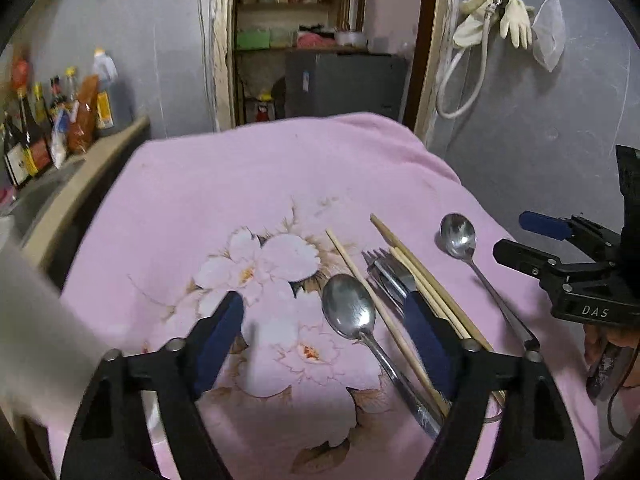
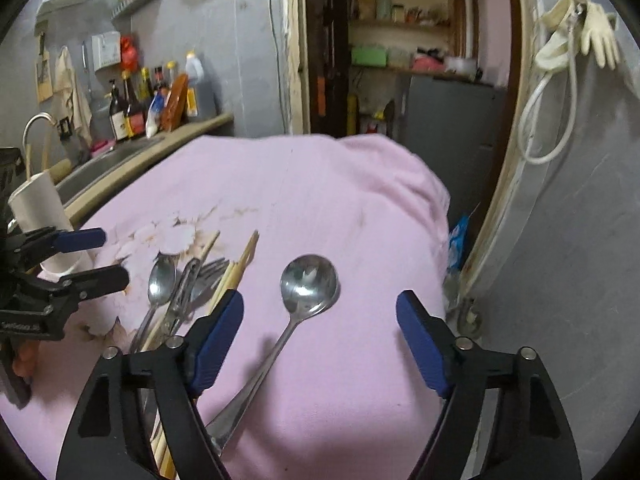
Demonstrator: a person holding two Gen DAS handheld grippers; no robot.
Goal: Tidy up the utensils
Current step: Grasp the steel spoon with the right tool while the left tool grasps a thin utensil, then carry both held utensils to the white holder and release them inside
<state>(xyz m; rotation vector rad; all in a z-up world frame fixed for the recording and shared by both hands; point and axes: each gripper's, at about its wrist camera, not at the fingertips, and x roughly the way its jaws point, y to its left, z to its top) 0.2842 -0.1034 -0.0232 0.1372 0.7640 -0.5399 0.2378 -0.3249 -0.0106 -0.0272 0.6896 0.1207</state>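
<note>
On the pink flowered cloth (image 1: 240,184) lie a steel spoon (image 1: 350,310), forks (image 1: 386,270), several wooden chopsticks (image 1: 424,276) and a second spoon (image 1: 460,236) apart to the right. My left gripper (image 1: 326,320) is open and empty, its jaws either side of the first spoon and the chopsticks. My right gripper (image 2: 320,320) is open and empty above the lone spoon (image 2: 310,286), whose handle runs between the jaws. The forks (image 2: 204,276), chopsticks (image 2: 236,268) and first spoon (image 2: 162,278) lie to its left. A white cup (image 2: 40,216) stands behind the left gripper (image 2: 86,258).
A counter with sauce bottles (image 1: 48,124) and a sink (image 2: 100,164) runs along the left. A doorway with shelves (image 1: 296,20) is behind the table. Gloves and a hose (image 1: 496,20) hang on the grey wall at the right. The cloth drops off at the right edge (image 2: 436,216).
</note>
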